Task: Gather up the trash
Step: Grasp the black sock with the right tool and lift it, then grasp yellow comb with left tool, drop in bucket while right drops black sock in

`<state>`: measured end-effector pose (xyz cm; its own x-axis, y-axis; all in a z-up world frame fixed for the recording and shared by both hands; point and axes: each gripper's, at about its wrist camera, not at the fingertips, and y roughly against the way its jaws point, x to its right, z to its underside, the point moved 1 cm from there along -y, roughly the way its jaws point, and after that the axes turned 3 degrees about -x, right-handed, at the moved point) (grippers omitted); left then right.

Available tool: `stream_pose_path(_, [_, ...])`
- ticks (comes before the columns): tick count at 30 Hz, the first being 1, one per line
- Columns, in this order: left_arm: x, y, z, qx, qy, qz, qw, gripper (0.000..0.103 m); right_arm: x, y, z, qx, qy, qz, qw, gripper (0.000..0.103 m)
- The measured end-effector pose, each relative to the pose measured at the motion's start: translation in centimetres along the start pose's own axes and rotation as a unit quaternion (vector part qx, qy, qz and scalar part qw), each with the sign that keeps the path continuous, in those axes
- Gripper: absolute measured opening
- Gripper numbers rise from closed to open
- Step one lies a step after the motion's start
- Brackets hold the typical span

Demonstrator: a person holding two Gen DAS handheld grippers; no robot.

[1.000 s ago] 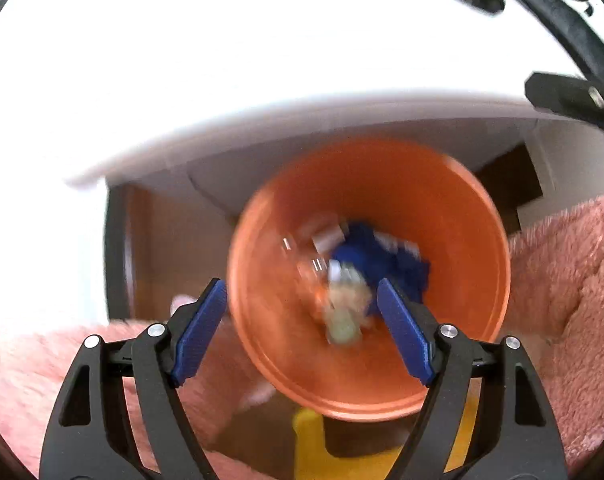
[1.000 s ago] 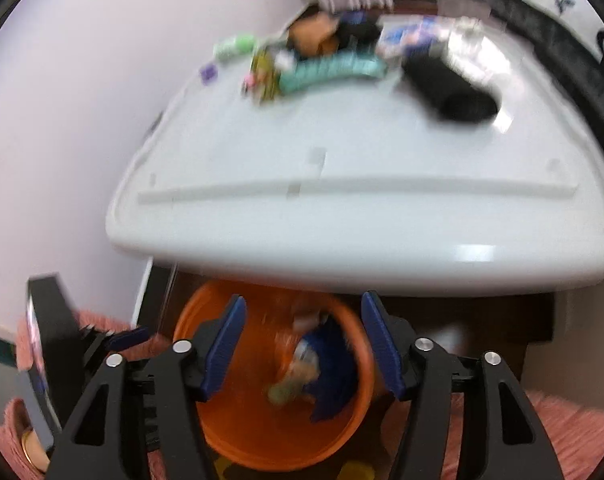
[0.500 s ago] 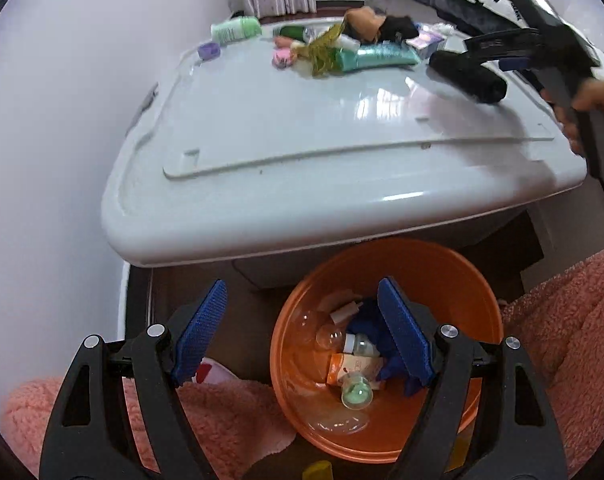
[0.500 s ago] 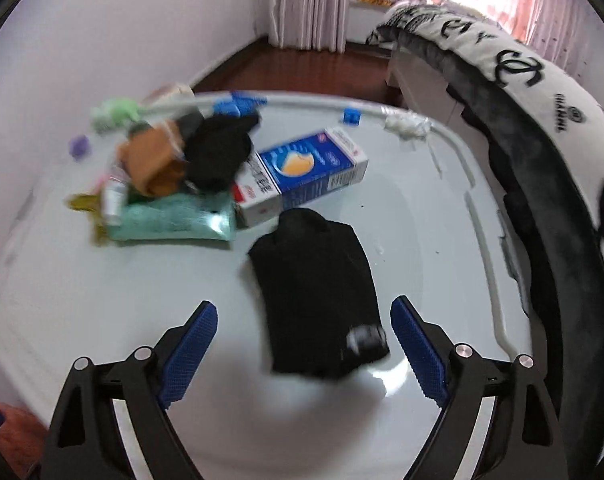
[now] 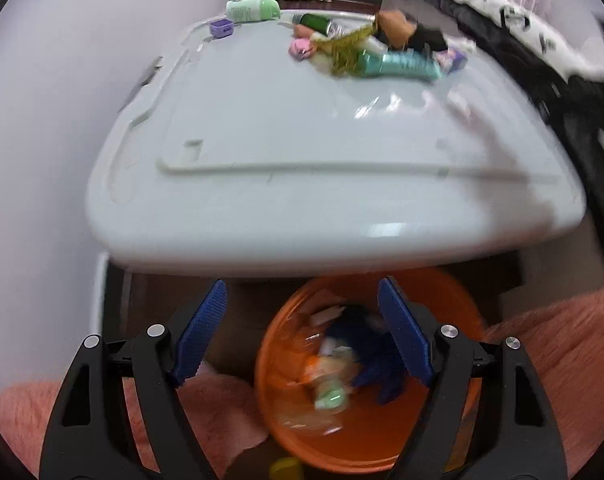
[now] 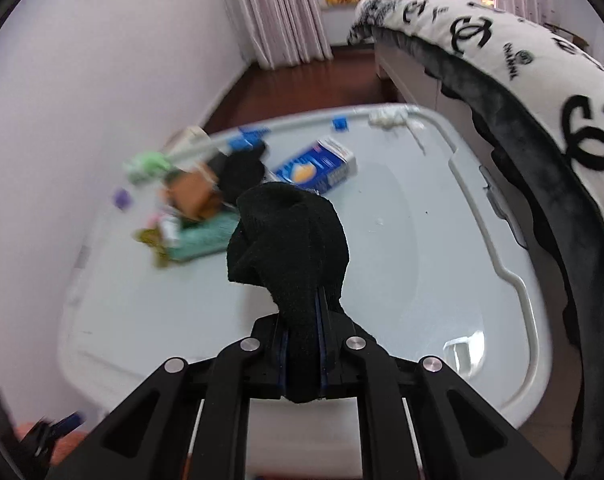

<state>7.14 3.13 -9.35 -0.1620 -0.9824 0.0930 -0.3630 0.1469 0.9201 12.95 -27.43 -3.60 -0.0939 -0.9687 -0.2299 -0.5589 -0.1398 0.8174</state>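
Between right gripper [image 6: 303, 344] pads, black sock [image 6: 289, 248]

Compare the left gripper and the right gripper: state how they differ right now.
The left gripper has its jaws spread wide and holds nothing; the right gripper is clamped shut on a black sock. The left hangs over the orange bin below the lid's edge; the right is above the white lid. Both have black arms and blue pads.
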Motion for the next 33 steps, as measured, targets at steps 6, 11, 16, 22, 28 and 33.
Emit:
stream_pose_path(6, [1.0,-1.8,-8.8,0.055,0.025,0.009,0.9981,0.076,-1.3,2.5,1.8,0.062,0.005,-0.036,0.997,0.011])
stream_pose_path(11, [2.1,-6.4,-15.3,0.045,0.028,-0.016,0.9985,0.076,-1.2,1.4,2.1,0.047,0.008,-0.063,0.997,0.011])
stream_pose_path(16, [2.3,-9.0,-18.8,0.039,0.034,-0.024,0.9984,0.076,0.0,0.6,1.7,0.034,-0.008,-0.084,0.996,0.011])
stream_pose_path(22, [2.6,-10.7,-21.4,0.046,0.058,-0.002,0.9972,0.069,0.5,0.2,1.2,0.029,-0.013,-0.103,0.994,0.011])
stream_pose_path(28, [2.4,-10.8,-22.0,0.027,0.068,0.046,0.9963,0.027,0.3,0.0,1.3,0.021,-0.017,-0.113,0.993,0.011])
stream_pose_path(33, [1.8,-9.7,-21.0,0.025,0.067,0.070,0.9950,0.027,0.2,-0.1,1.3,0.024,-0.014,-0.111,0.993,0.011])
